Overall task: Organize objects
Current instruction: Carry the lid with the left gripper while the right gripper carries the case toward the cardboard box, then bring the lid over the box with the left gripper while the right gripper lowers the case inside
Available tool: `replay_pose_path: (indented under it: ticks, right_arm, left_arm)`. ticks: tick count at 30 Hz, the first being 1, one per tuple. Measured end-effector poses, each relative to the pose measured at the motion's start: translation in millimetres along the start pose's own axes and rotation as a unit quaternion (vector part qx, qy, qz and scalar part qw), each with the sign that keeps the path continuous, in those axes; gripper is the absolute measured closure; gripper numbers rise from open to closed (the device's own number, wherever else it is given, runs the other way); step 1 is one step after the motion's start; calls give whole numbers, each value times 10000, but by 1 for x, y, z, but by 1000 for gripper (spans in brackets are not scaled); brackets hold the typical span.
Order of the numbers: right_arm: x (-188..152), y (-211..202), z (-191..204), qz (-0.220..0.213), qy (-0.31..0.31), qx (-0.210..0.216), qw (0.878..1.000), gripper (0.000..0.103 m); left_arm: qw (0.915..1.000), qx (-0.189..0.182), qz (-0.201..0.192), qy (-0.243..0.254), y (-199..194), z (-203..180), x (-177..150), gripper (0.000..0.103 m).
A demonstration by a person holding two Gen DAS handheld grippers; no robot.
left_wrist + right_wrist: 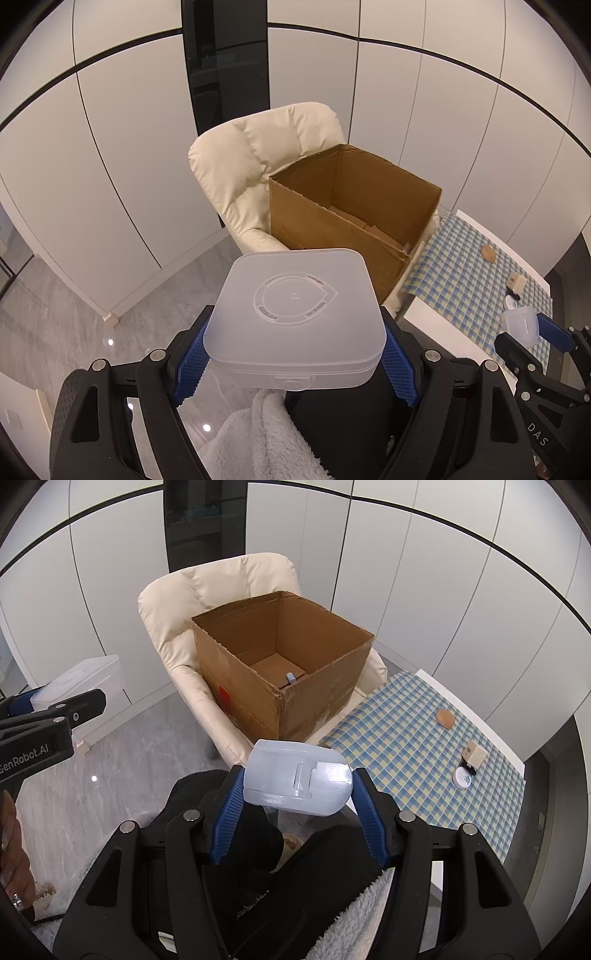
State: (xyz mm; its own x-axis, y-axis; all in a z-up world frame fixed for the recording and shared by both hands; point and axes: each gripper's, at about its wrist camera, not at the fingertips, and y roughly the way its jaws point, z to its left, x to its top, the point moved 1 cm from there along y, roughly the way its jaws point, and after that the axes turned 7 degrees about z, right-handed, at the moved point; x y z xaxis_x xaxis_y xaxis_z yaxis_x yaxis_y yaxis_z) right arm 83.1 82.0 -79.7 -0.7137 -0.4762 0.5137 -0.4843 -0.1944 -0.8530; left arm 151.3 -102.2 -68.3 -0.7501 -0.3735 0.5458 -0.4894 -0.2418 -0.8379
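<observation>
My left gripper (295, 354) is shut on a square frosted white plastic case (295, 314), held flat between the blue pads (190, 363). My right gripper (297, 794) is shut on a translucent pale blue rounded container (297, 779). An open cardboard box (240, 686) stands on a cream armchair (207, 579) ahead of both grippers, and a small blue item (291, 678) lies on its floor. In the left wrist view the box (314, 225) sits just beyond the case, and the right gripper with its container (519, 325) shows at the right edge.
A table with a blue checked cloth (406, 746) lies right of the chair, bearing a brown round object (445, 717), a beige block (474, 755) and a round white tin (463, 777). A white bin (85, 683) stands on the grey floor at left. White cabinet doors (110, 147) fill the background.
</observation>
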Motion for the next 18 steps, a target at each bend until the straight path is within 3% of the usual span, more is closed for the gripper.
replay_pose_path:
  ticks: [18]
  right_arm:
    - [54,39,-20,33,150,2,9999,43]
  left_arm:
    - [10000,46,11,79,39,-17,61,21]
